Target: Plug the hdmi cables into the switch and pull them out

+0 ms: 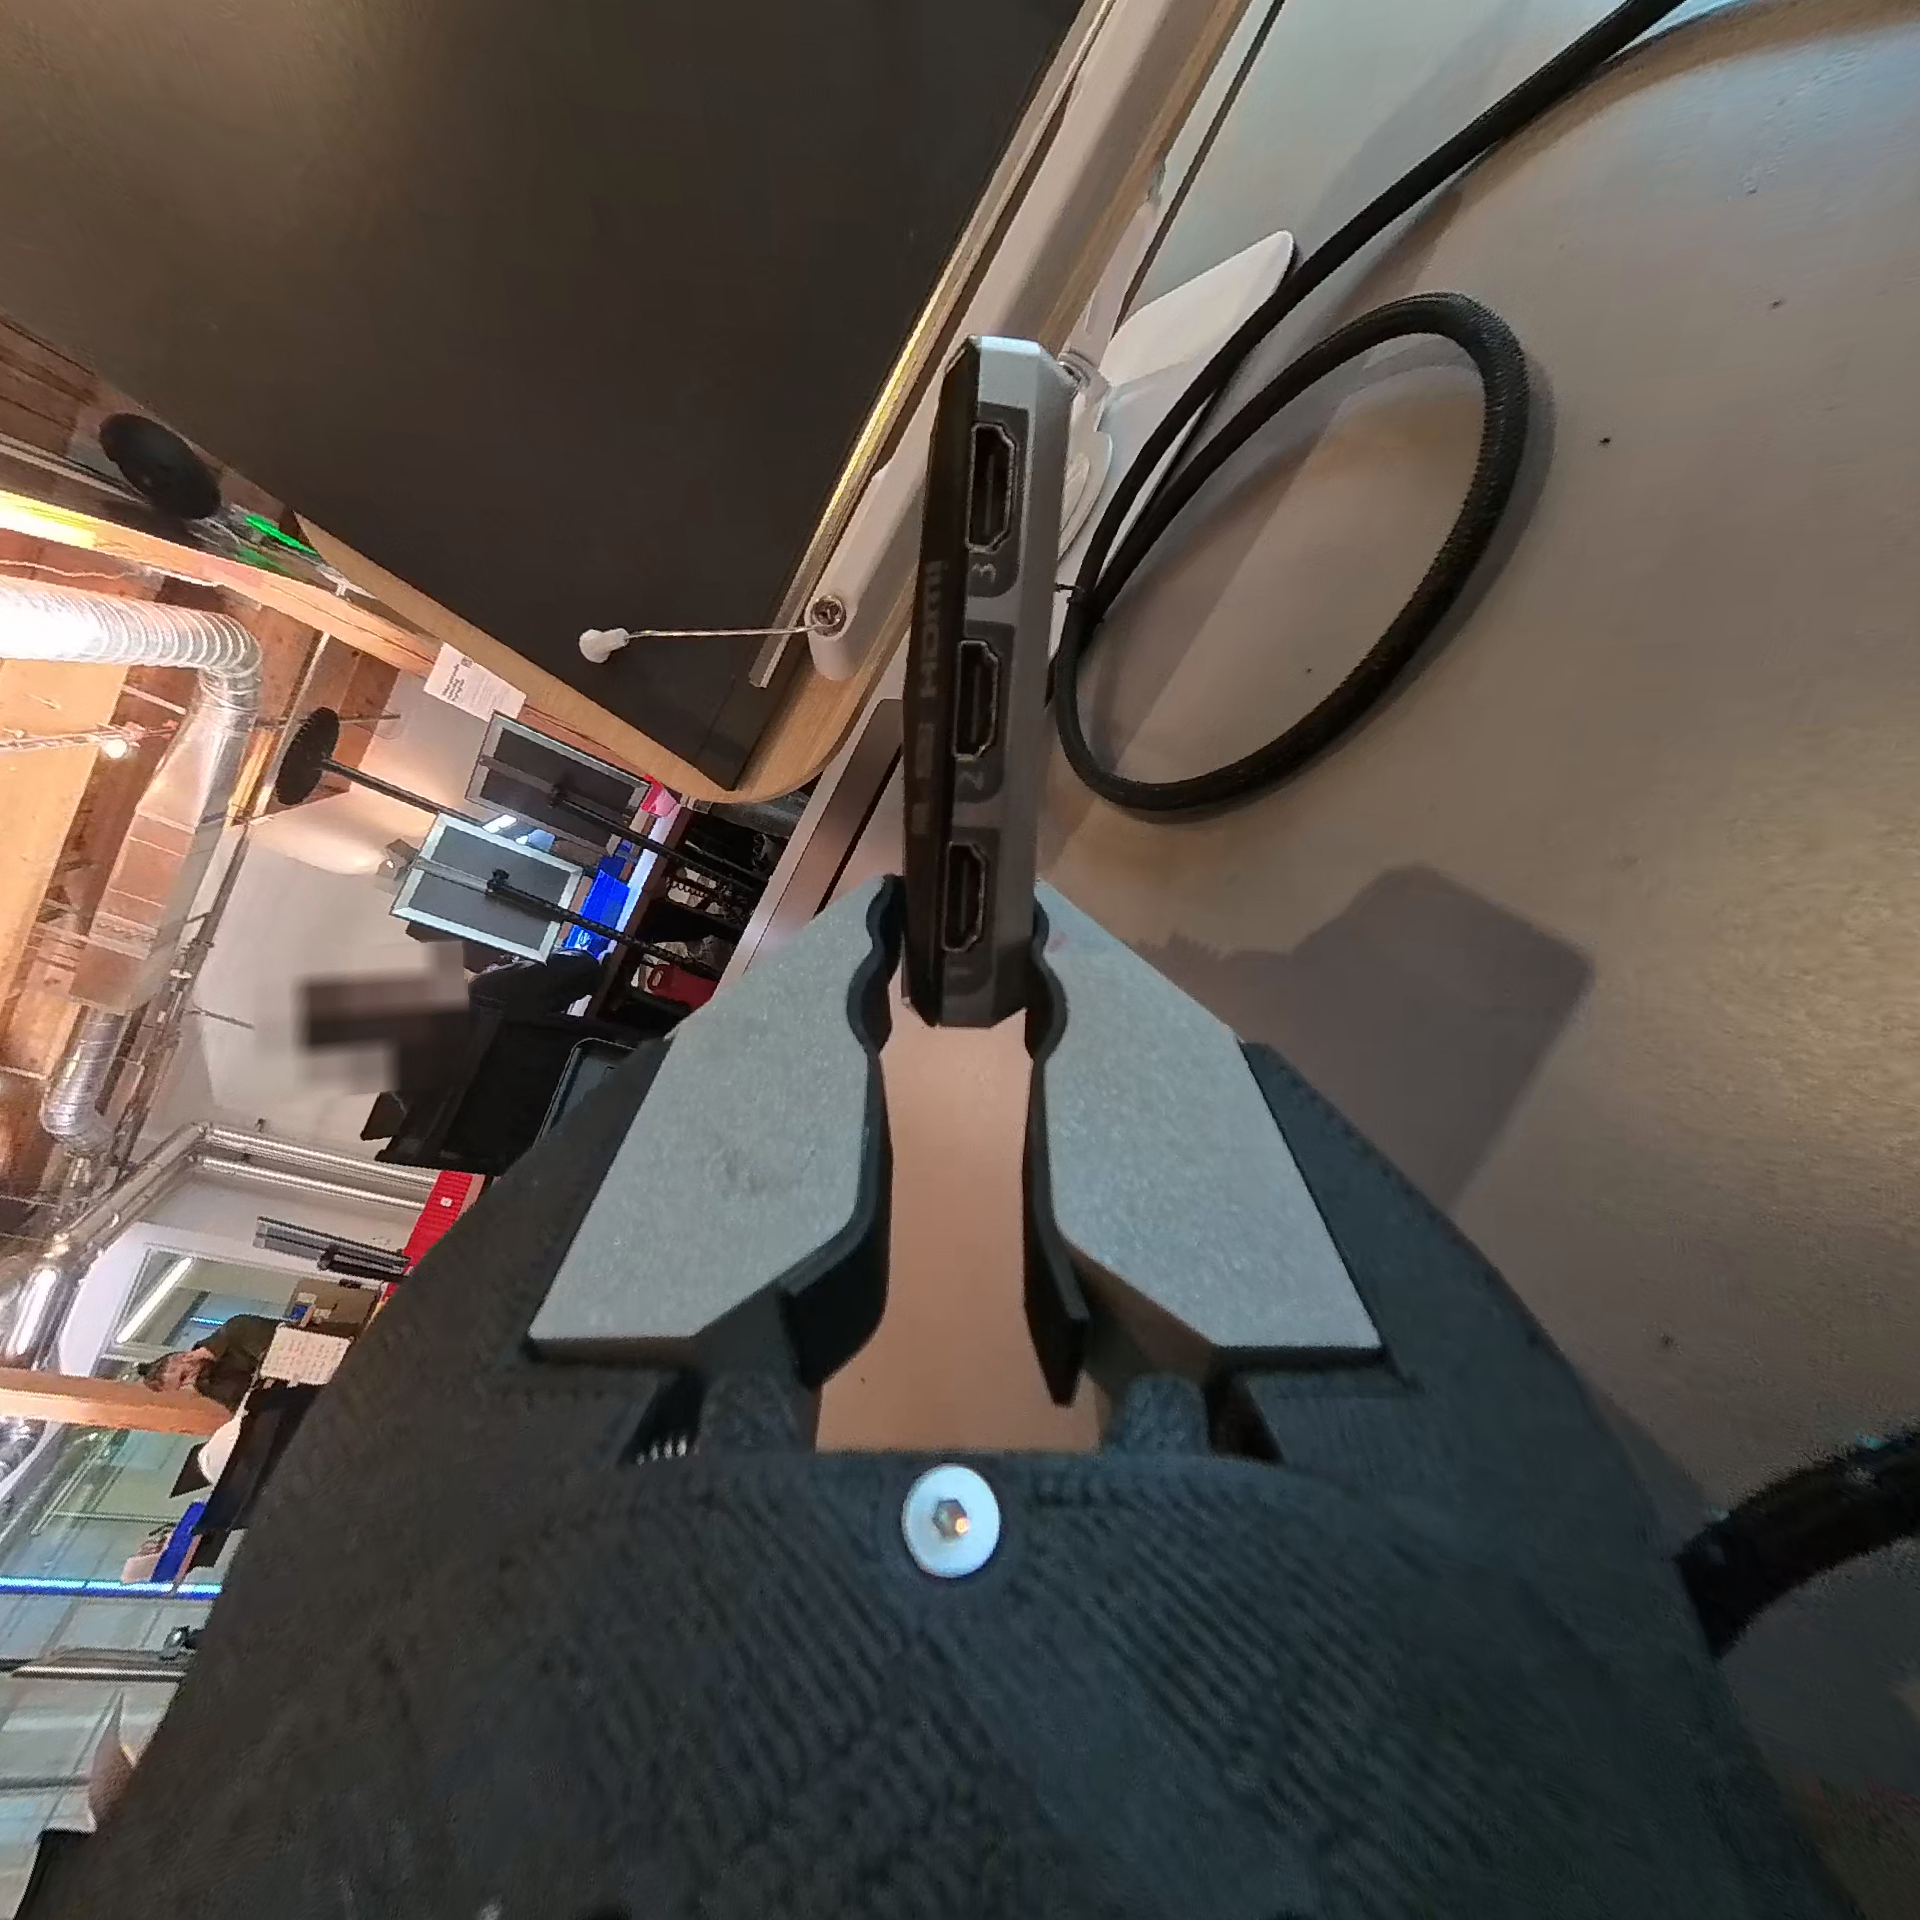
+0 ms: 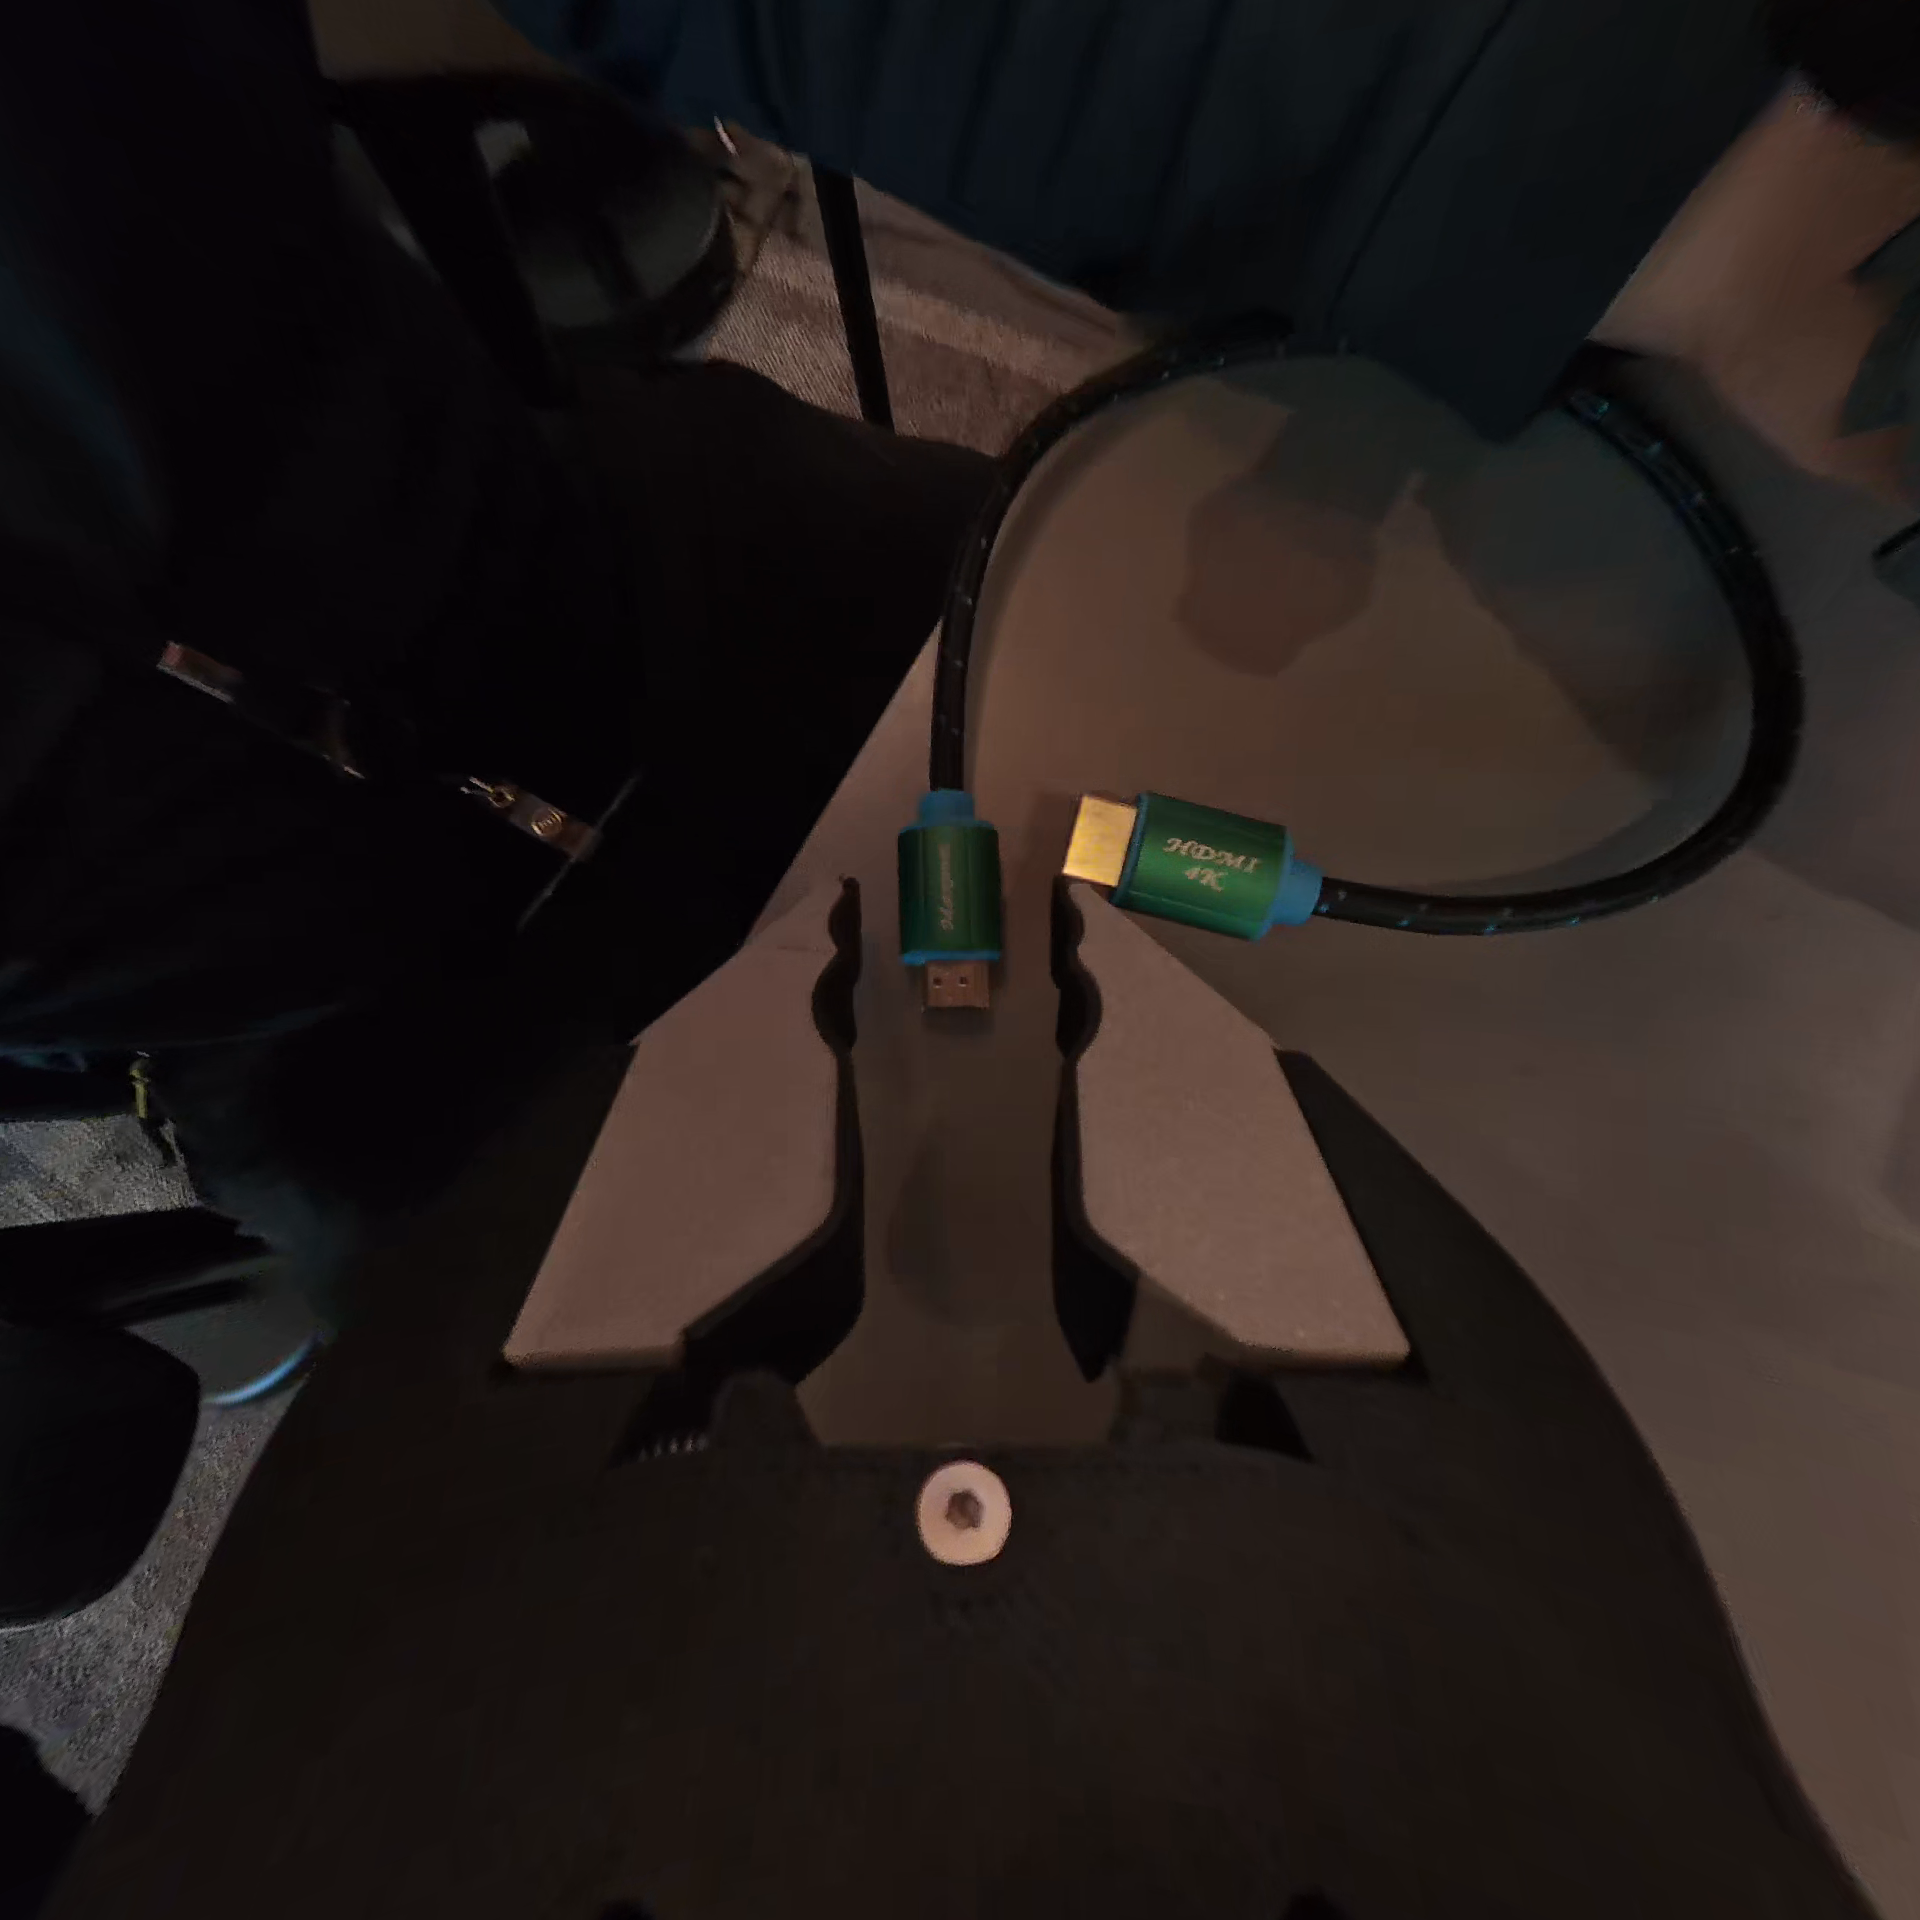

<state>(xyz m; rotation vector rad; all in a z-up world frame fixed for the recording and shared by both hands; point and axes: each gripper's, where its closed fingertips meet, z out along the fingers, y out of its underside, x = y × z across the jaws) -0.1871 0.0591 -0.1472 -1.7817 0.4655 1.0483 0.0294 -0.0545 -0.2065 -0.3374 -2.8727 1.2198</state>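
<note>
In the left wrist view my left gripper is shut on the near end of the HDMI switch, a slim dark box held on edge above the table, with three empty ports facing me. In the right wrist view my right gripper is open, its fingers on either side of a green HDMI plug that lies on the table with its gold tip pointing toward me. The fingers do not touch it. A second green plug lies just right of it, tip pointing left. A black braided cable loops between the two plugs.
A looped black cable and a white bracket lie on the grey table behind the switch. A dark panel with a wooden edge stands to the left. The table edge runs by the right gripper, with a person's dark clothing beyond. My hands' fingertips stand some 25 cm from each other.
</note>
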